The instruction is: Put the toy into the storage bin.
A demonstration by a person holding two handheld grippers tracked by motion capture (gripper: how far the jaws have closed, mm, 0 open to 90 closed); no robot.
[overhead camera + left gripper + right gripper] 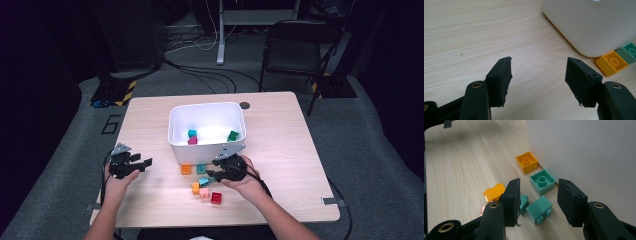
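right now the big wooden counter (280, 150) holds everything, and it is the biggest thing. on it sits a white bin (207, 145) with round corners. inside the bin lie a teal block, a pink block and a green block. the right hand-held gripper (214, 175) is low over the counter, just in front of the bin. its two black pads are apart and press on nothing, so it is let go. a teal block (539, 209) lies on its side on the counter between the pads, with its bumps facing the camera, and the pads do not touch it. the left hand-held gripper (145, 165) is well off to the left side of the bin. its pads are wide apart too, with only bare wood between them, so it holds nothing. close to the bin wall sit an orange block (527, 161) and another teal block (542, 181), side by side, both with the hollow side up. a little nearer the person lie a small orange block (493, 192), a pink block (204, 192) and a red block (216, 198), all close together on the counter.
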